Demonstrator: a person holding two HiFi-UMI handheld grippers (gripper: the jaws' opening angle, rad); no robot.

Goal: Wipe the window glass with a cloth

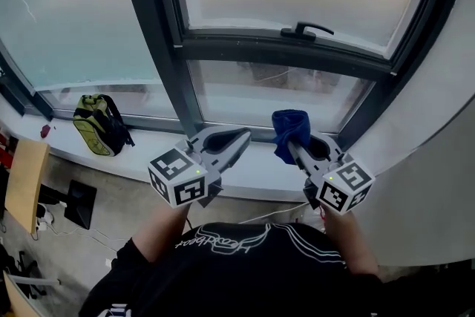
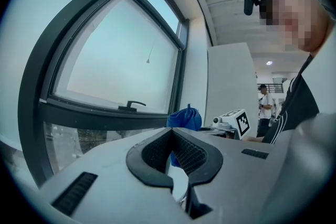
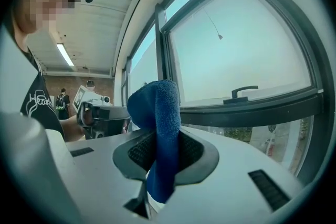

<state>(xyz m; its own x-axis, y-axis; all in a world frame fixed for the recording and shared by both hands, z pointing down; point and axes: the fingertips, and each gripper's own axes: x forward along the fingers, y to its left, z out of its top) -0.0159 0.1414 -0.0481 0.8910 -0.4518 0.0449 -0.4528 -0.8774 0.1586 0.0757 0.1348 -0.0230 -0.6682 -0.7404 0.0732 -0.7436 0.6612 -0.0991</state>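
Between the jaws of the right gripper (image 3: 159,157) a blue microfibre cloth (image 3: 157,118) is pinched, its folded top standing up above the jaw tips and its lower end hanging down behind them, held over the white window sill (image 1: 256,163) and in front of the lower pane of the window glass (image 1: 274,93). Just beside it, to its left, the left gripper (image 1: 245,136) is empty, its jaw tips brought together. Above both runs the dark grey window frame (image 1: 282,52) with a black handle (image 1: 306,30), and an olive-green backpack (image 1: 100,124) rests on the sill further left.
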